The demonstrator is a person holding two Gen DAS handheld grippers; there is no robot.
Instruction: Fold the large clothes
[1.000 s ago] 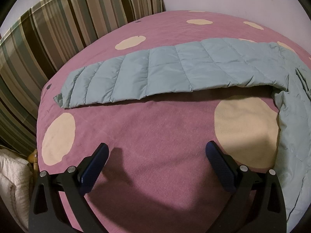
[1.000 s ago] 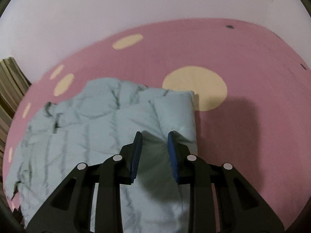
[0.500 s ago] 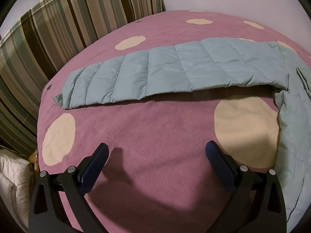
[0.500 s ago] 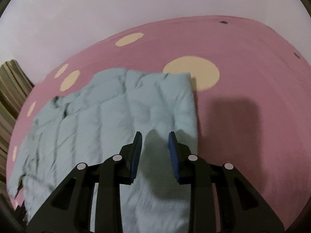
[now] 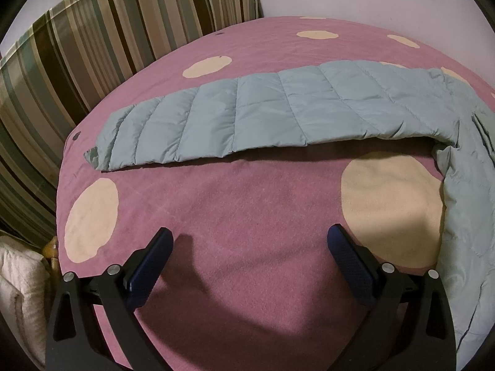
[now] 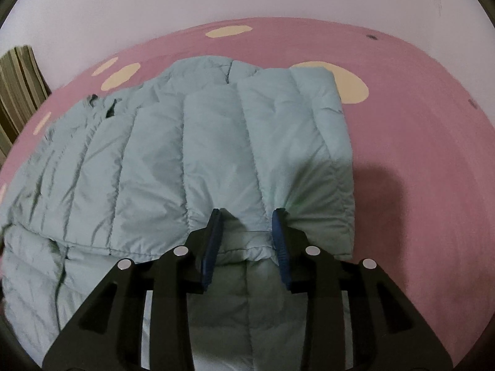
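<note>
1. Left gripper: bottom of the left wrist view. Black frame with blue pads; jaws spread wide, nothing between them. It hangs over bare bedspread, casting a shadow beneath.

2. Right gripper: lower centre of the right wrist view. Jaws drawn in to a narrow gap, with a bunched fold of the jacket's edge pinched between the blue fingertips.

3. Quilted jacket: pale blue-grey, padded, stitched in channels. In the right wrist view it fills the left and centre of the frame, one layer folded over another, its edge at the gripper.

4. Sleeve: part of the same jacket, stretched flat across the middle of the left wrist view, cuff at centre left, joining the body at the right edge.

5. Bedspread: pink with cream dots; lies under the whole jacket in both views.

6. Striped cushion: green, brown and cream stripes; upper left of the left wrist view, against the bed's far edge.

7. White quilted fabric: lower left edge of the left wrist view, off the bed.
</note>
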